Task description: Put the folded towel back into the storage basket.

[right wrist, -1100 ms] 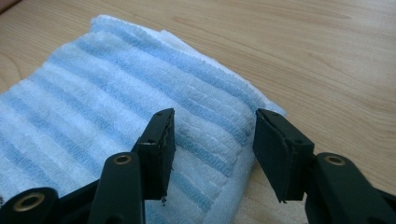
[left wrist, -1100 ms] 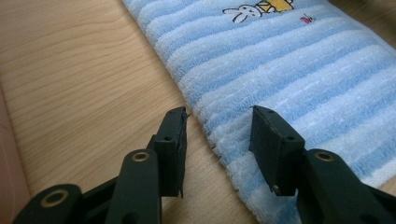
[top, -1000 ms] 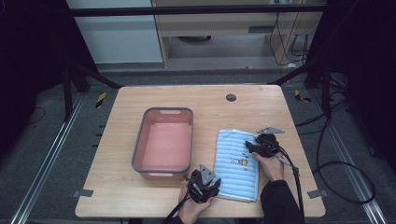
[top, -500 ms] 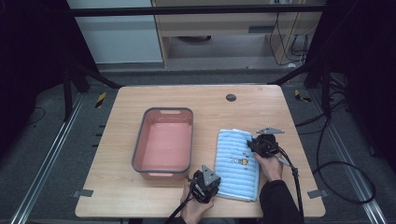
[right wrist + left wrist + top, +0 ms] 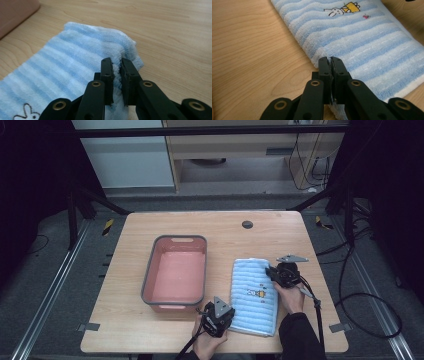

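A folded blue-and-white striped towel (image 5: 255, 295) with a small rabbit picture lies on the wooden table (image 5: 125, 285), right of a pink tub. In the left gripper view the towel (image 5: 367, 40) has its near left edge pinched by my left gripper (image 5: 330, 60), whose jaws have just closed on it. My left gripper (image 5: 227, 312) sits at the towel's front left corner. My right gripper (image 5: 272, 271) is at the towel's right edge near the far corner. Its jaws have also just closed, and the bunched towel edge (image 5: 100, 47) is squeezed in the right gripper (image 5: 116, 62).
A pink rectangular tub (image 5: 176, 272) with a grey rim stands left of the towel, its corner (image 5: 15, 12) in the right gripper view. A dark round hole (image 5: 247, 224) marks the table's far side. Black frame posts flank the table.
Both grippers have closed onto the towel's edges while the hands stayed nearly in place. The towel edge at the right gripper is now bunched up.
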A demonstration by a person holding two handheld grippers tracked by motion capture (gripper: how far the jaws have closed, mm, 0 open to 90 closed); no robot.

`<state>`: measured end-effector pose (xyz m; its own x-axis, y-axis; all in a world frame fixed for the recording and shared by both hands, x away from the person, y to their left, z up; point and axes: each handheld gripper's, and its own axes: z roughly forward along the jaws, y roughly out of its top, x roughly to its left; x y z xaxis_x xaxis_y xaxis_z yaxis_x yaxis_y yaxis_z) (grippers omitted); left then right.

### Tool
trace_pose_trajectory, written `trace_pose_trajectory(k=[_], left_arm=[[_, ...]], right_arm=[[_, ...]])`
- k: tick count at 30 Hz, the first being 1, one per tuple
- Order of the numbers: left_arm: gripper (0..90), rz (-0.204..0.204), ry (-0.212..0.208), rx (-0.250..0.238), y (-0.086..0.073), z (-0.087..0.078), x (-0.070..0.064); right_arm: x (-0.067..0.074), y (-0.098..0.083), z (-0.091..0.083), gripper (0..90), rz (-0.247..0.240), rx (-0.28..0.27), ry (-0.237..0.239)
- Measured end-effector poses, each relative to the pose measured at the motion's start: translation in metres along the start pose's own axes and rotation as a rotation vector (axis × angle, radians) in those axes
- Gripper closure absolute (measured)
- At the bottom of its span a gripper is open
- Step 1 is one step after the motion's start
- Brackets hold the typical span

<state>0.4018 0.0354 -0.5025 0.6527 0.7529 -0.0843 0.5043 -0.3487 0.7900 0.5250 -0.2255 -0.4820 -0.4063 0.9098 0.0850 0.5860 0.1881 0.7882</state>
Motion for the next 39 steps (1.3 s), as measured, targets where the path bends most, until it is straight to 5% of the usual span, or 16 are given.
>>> trace_pose_trajectory(k=[18, 30, 39], left_arm=[[87.2, 0.026, -0.040, -0.088, 0.030, -0.041, 0.000], [87.3, 0.068, -0.014, -0.137, 0.053, -0.067, -0.001], [87.2, 0.079, -0.006, -0.169, 0.065, -0.082, 0.001]], right_arm=[[0.023, 0.029, -0.037, 81.9, -0.083, -0.087, -0.009], [0.023, 0.057, -0.073, 82.0, -0.056, -0.176, -0.024], [0.032, 0.076, -0.086, 82.1, -0.081, -0.207, -0.030]])
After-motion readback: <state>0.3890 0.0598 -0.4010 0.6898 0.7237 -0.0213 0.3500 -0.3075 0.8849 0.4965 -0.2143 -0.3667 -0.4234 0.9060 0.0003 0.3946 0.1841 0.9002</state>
